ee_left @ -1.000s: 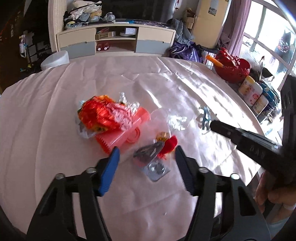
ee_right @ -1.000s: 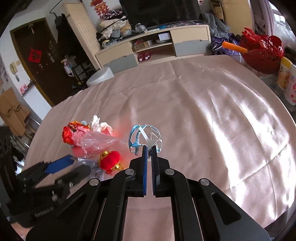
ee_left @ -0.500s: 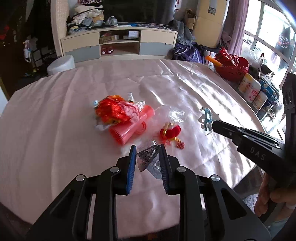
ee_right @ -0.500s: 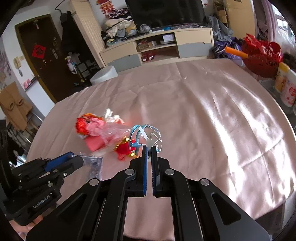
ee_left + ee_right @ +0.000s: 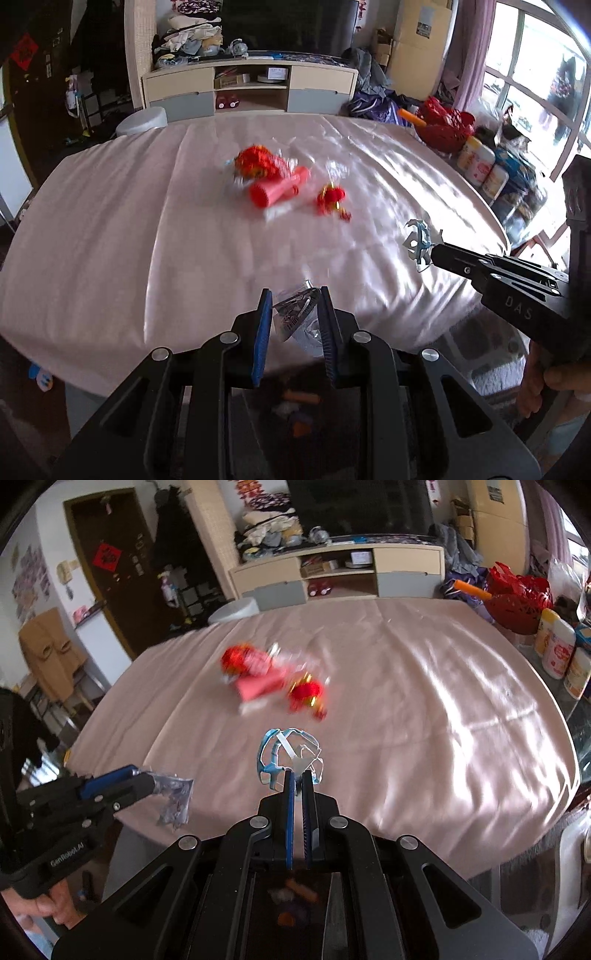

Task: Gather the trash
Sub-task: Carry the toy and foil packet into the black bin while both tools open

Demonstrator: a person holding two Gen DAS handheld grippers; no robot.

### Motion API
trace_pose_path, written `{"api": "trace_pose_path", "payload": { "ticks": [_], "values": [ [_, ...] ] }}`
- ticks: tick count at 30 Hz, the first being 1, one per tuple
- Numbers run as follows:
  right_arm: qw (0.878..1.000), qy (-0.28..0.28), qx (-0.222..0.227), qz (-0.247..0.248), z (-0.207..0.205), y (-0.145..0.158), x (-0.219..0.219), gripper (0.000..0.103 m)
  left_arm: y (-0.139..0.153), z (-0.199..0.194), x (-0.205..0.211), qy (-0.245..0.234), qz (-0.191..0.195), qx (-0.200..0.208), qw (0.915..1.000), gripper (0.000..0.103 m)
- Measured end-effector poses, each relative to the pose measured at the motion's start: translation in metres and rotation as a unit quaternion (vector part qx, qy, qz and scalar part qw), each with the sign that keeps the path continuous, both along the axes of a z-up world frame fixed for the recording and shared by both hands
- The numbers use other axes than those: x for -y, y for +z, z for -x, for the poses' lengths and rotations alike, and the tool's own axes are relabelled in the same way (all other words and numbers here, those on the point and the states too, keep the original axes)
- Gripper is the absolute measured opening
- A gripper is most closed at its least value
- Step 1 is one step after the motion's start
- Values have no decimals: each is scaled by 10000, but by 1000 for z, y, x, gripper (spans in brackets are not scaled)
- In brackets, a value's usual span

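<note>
Silvery foil crinkles between my left gripper's blue pads: its jaws have just been closing and now pinch a foil wrapper, lifted off the pink tablecloth near the table's near edge. My right gripper is clamped tight on a blue-and-clear plastic scrap, a tangle of thin loops, also held clear of the cloth. So I judge two pieces are in hand and on their way to disposal. Below both grippers I see a dark container with bits in it, possibly the bin, though it is too dim for me to be sure. Left on the cloth, well apart from me: a red-and-pink wrapper pile and a small red ornament just beside it, both blurred.
</note>
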State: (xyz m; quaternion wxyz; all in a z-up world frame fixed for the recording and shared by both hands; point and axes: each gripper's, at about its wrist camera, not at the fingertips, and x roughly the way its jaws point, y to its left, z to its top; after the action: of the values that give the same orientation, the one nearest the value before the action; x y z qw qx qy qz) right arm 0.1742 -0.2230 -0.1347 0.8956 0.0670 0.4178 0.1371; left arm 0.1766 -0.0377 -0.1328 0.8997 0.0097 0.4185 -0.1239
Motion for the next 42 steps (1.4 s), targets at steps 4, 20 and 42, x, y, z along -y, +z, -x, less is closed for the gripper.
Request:
{"api": "trace_pose_path", "payload": {
  "ticks": [4,20,42],
  "values": [
    [9998,121,-154,-27,23,-12,-7,6,-11,29,-3,-48,-26,-79,10000,23],
    [9912,271,-1298,27,72,-109,-28,6,-113,94,-21,-45,280,-847,9960,23],
    [9830,208,-1821,-84,68,-144,-40,9,-156,95,-14,-246,-77,-1251,9918,51]
  ]
}}
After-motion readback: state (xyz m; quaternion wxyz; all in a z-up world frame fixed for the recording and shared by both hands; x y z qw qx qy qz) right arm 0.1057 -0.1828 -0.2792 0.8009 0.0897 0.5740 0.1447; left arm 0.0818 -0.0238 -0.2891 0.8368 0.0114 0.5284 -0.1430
